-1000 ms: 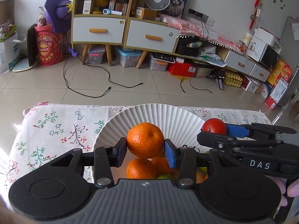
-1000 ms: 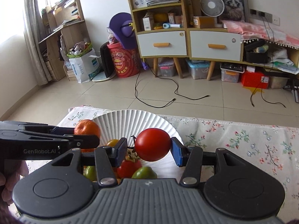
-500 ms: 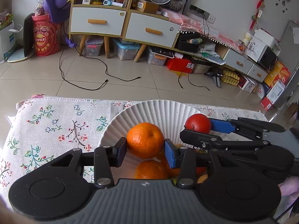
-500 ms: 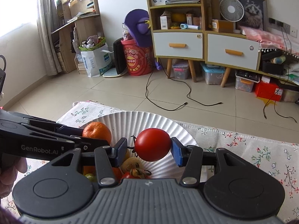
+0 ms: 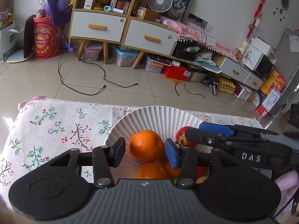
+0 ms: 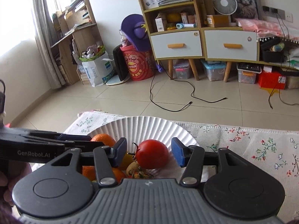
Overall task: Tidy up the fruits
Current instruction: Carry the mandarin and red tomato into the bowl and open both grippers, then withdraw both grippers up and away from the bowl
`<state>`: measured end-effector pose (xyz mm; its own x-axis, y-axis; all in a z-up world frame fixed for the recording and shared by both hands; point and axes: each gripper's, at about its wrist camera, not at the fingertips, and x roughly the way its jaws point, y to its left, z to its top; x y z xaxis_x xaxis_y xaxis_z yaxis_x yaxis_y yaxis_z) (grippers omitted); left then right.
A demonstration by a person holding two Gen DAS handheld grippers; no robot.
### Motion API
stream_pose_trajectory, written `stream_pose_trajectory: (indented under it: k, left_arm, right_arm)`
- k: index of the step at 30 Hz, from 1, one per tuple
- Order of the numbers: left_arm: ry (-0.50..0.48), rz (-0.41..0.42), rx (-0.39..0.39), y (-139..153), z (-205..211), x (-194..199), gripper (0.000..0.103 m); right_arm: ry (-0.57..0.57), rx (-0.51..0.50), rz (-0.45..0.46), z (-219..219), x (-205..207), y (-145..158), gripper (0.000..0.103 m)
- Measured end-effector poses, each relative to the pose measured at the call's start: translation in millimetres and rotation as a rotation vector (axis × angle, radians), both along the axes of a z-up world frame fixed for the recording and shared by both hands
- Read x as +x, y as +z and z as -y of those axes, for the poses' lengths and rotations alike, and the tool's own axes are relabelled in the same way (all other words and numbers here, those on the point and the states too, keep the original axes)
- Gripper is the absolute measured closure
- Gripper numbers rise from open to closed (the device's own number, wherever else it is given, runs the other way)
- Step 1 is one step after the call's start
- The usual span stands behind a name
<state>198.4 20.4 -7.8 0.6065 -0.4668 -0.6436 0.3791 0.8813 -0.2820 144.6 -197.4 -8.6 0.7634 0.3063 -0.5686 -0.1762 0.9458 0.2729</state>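
**Orange and tomato sit over the plate, both jaws standing clear**

Left wrist view: the left gripper (image 5: 143, 149) has its jaws apart and opening. The orange (image 5: 145, 145) is between them, with a gap showing at the left pad, and it rests on more oranges (image 5: 151, 171) piled in the white ribbed plate (image 5: 158, 115). The right gripper (image 5: 194, 130) reaches in from the right and covers part of the tomato (image 5: 183, 131) at the plate's right side. The plate stands on a flowered cloth (image 5: 56, 127) that covers the worktop. Beyond the worktop are a tiled floor with a loose black cable (image 5: 84, 85) and a drawer cabinet (image 5: 123, 29).

Right wrist view: the right gripper (image 6: 149, 153) has its jaws apart and closing. The tomato (image 6: 152, 154) is between them, clear of both pads, and it sits on the heap in the plate (image 6: 142, 127). Small yellowish fruits (image 6: 129, 162) lie just left of the tomato. The left gripper (image 6: 97, 141) crosses in from the left and hides much of the orange (image 6: 103, 139). A hand (image 6: 11, 183) shows at the lower left edge.
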Motion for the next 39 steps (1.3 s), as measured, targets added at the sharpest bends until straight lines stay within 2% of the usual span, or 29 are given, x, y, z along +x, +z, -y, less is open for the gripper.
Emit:
stream_pose_trajectory:
  k: [2,4,14,19,23,27,31,34,39]
  left_arm:
    - [-0.006,0.007,0.008,0.5,1.6,-1.3,0.064]
    - [-0.013,0.011,0.017,-0.2,3.6,-1.3,0.068]
    - [-0.017,0.033,0.037,-2.9,5.8,-0.3,0.067]
    - [-0.022,0.048,0.08,1.1,9.6,-8.1,0.055]
    - [0.004,0.041,0.11,6.0,9.8,-20.6,0.037]
    - [0.033,0.021,0.134,12.5,8.6,-41.9,0.025]
    - [0.082,-0.005,0.145,18.1,6.5,-65.6,0.016]
    - [0.1,-0.02,0.19,23.8,7.6,-81.1,0.015]
    - [0.159,-0.019,0.236,35.4,4.2,-109.9,0.005]
  right_arm:
    - [-0.016,0.032,-0.02,2.4,3.2,-3.0,0.077]
    - [-0.026,0.048,-0.022,2.6,4.0,-5.6,0.077]
    - [-0.055,0.05,-0.021,-2.6,8.4,-4.8,0.076]
    - [-0.076,0.005,-0.042,-4.1,2.5,1.5,0.066]
    - [-0.115,-0.05,-0.061,-5.0,-8.4,11.3,0.051]
    - [-0.146,-0.101,-0.081,-7.2,-24.5,18.9,0.041]
    - [-0.176,-0.131,-0.121,-8.5,-42.8,22.1,0.033]
    - [-0.189,-0.182,-0.151,-13.2,-56.3,25.5,0.028]
    - [-0.23,-0.216,-0.165,-15.5,-82.9,35.7,0.013]
